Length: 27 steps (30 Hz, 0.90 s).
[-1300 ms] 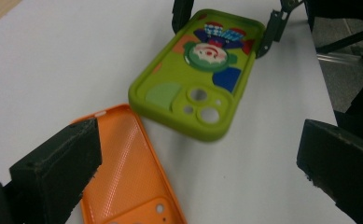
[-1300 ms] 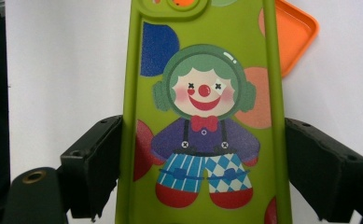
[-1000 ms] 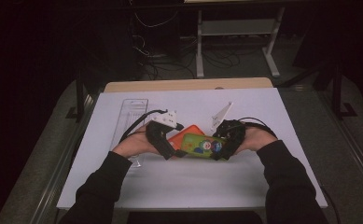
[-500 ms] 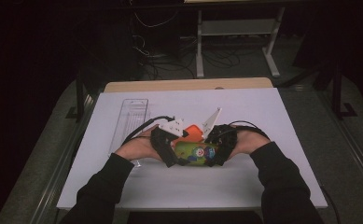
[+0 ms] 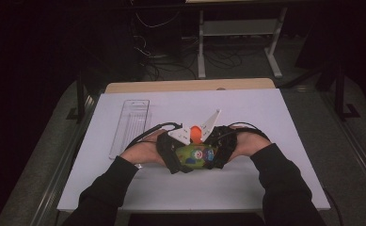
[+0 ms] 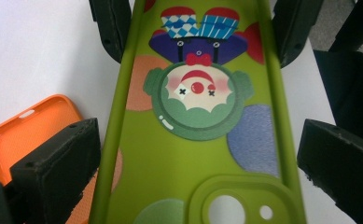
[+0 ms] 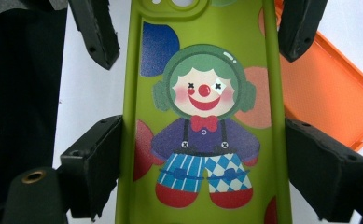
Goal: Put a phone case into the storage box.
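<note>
Above the bench [image 5: 274, 117], I held the green phone case [image 5: 194, 154] clamped endwise between both hand-held grippers, left hand-held gripper [image 6: 188, 154] and right hand-held gripper [image 7: 202, 163]; setting it down likely followed.

The green rubber phone case with a clown print [image 5: 195, 154] was positioned near the middle of the white table [image 5: 274, 122], between the left gripper [image 5: 173, 157] and the right gripper [image 5: 218, 153]. The orange phone case [image 5: 195, 134] was located just behind it, and the clear plastic tray [image 5: 130, 127] further left.
</note>
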### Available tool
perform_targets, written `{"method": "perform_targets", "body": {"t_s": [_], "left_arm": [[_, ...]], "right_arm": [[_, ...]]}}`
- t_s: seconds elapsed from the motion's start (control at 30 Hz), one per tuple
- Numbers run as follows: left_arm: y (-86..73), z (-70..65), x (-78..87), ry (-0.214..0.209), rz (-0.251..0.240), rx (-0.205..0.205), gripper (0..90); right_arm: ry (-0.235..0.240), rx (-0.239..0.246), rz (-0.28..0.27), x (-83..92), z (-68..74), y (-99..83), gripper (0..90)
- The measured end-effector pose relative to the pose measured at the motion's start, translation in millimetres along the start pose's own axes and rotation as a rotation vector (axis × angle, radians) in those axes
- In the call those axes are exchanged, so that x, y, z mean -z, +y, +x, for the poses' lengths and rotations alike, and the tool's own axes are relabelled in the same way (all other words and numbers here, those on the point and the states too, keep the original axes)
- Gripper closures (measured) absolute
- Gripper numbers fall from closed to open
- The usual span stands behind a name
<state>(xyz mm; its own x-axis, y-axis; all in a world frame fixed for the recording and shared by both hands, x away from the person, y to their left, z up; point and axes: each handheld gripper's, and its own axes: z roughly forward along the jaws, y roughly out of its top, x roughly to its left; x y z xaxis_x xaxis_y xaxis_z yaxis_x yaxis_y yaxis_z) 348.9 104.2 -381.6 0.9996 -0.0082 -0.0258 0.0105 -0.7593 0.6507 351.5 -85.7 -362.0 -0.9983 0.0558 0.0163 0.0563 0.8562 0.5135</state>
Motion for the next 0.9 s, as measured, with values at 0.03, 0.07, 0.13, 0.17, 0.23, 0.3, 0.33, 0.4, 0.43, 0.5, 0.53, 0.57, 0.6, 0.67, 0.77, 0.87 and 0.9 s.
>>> {"method": "perform_targets", "body": {"t_s": [0.03,0.07,0.13,0.17,0.23,0.3,0.33,0.4,0.43,0.5,0.53,0.57,0.6,0.67,0.77,0.87,0.9], "left_arm": [[-0.1,-0.1,-0.8,-0.001,0.003,0.001,0.0],[-0.1,0.1,-1.4,-0.002,0.008,-0.002,0.0],[-0.6,0.8,-1.6,0.007,0.008,-0.003,2.0],[-0.8,1.2,-1.8,0.006,0.007,-0.008,4.0],[-1.5,1.1,-2.3,0.002,0.011,-0.006,5.3],[-2.0,1.3,-2.2,-0.003,0.025,-0.016,7.9],[-2.1,1.1,-1.9,-0.006,0.031,-0.021,8.7],[-2.2,-0.1,-1.6,-0.016,0.023,-0.023,13.4],[-2.1,0.3,-1.5,-0.017,0.022,-0.022,14.2],[-1.9,0.0,-1.1,-0.022,0.017,-0.017,14.5],[-2.0,0.3,-0.6,-0.024,0.013,-0.017,14.7],[-2.2,1.2,-0.6,-0.030,0.011,-0.018,14.9],[-2.6,0.9,-1.1,-0.033,0.012,-0.012,15.1],[-2.4,1.4,-1.4,-0.037,0.023,-0.019,15.5],[-2.1,0.4,-1.3,-0.036,0.023,-0.014,15.9],[-2.6,0.6,-1.1,-0.038,0.022,-0.014,16.0],[-2.7,0.3,-1.2,-0.043,0.022,-0.008,16.1]], "right_arm": [[0.000,0.001,-0.002,0.4,0.3,0.3,15.3],[0.001,0.002,-0.001,0.7,0.6,0.5,15.3],[0.001,0.007,-0.002,0.8,1.3,1.0,15.3],[0.003,0.008,-0.003,0.3,1.5,0.9,15.3],[0.002,0.004,-0.002,-0.4,2.1,1.2,15.3],[0.004,0.007,0.001,-1.0,3.0,2.0,15.3],[0.010,0.007,0.000,-1.4,3.0,2.3,15.3],[0.010,0.009,0.004,-2.1,3.0,2.5,15.3],[0.011,0.008,0.007,-2.1,2.7,2.2,15.3],[0.012,0.012,0.004,-1.4,2.6,2.0,15.3],[0.009,0.009,0.005,-0.7,3.3,2.2,15.3],[0.015,0.012,0.002,-0.4,2.9,2.2,15.2],[0.012,0.011,0.005,-0.2,2.8,2.3,15.2],[0.013,0.008,0.006,-1.3,3.0,2.5,15.0],[0.020,0.002,0.003,-2.0,2.9,1.5,14.7],[0.016,-0.005,-0.018,-1.8,3.6,-1.1,14.4],[0.023,-0.011,-0.026,-2.2,3.5,-2.4,14.3]]}}
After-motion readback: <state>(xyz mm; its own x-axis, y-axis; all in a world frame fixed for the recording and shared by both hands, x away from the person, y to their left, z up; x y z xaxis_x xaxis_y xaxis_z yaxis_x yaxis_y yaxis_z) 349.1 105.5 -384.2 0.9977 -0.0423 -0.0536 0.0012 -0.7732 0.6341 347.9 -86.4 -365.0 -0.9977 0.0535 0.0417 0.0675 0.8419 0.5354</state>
